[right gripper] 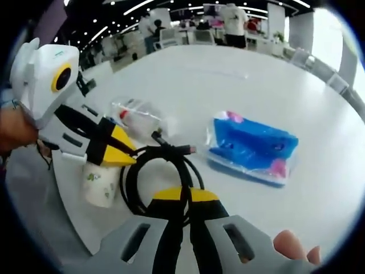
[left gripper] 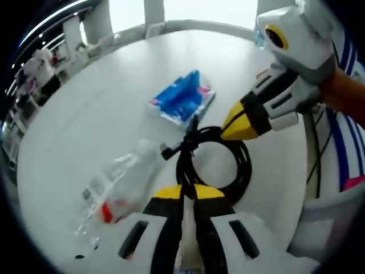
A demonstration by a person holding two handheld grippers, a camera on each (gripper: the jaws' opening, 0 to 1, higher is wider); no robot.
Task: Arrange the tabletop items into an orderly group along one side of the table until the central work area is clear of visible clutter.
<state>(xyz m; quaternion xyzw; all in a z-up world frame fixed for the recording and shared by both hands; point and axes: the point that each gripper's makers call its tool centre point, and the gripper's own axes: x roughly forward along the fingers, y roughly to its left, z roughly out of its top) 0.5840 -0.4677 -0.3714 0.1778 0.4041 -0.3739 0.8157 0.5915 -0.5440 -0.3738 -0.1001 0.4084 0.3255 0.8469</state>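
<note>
While both grippers pinch a coiled black cable (right gripper: 162, 177) near the white table's (left gripper: 114, 97) edge, left gripper (left gripper: 189, 194) and right gripper (right gripper: 185, 197) clamped, a clear bottle (left gripper: 122, 182) and blue packet (right gripper: 251, 148) lie beyond; a lit hall with people behind.

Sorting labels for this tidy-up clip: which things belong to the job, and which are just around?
Job items: black cable coil, clear plastic bottle, blue packet, paper cup, left gripper, right gripper, white table.

Just around: chairs, people standing behind.
</note>
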